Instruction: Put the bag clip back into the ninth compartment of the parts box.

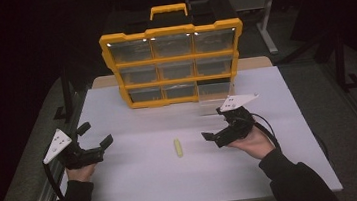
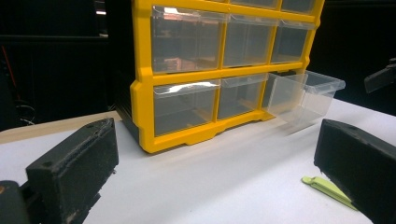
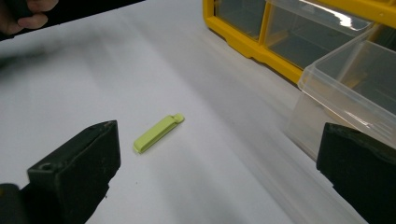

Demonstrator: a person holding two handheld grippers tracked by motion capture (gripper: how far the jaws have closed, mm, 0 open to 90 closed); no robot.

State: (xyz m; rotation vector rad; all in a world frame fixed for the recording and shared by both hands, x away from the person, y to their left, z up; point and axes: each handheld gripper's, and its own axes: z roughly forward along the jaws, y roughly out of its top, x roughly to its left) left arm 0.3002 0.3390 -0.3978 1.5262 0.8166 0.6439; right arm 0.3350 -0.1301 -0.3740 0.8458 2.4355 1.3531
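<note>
While both claws hover low over the white bench [image 1: 140, 185], a small yellow-green clip [image 1: 178, 148] lies flat on it, in front of the yellow drawer cabinet [image 1: 174, 63] and well apart from it. The clip sits between the two claws, touching neither. The right claw [image 1: 214, 138] is near the clip on its right side, with its jaws spread wide and holding nothing; in the right gripper view the clip [image 3: 158, 133] lies ahead of those jaws, closer to the left one. The left claw [image 1: 94, 134] is farther off on the clip's left side, also spread wide and holding nothing; in the left gripper view the clip [image 2: 327, 187] peeks out from behind the right jaw, partly hidden by it.

Nothing lies on the bench between the clip and either claw.

The cabinet stands upright at the back of the bench, facing the person, with a yellow carry handle [image 1: 168, 10] on top. It has nine clear drawers in three rows of three. Eight are pushed in. One, the clear drawer [image 1: 214, 95] at the bottom right, is pulled out toward the person, and in the left gripper view the drawer [image 2: 306, 95] looks open at the top. It is on the right claw's side of the clip.

Counted: one clip, one cabinet, nine drawers, two claws, two hands in dark sleeves.
</note>
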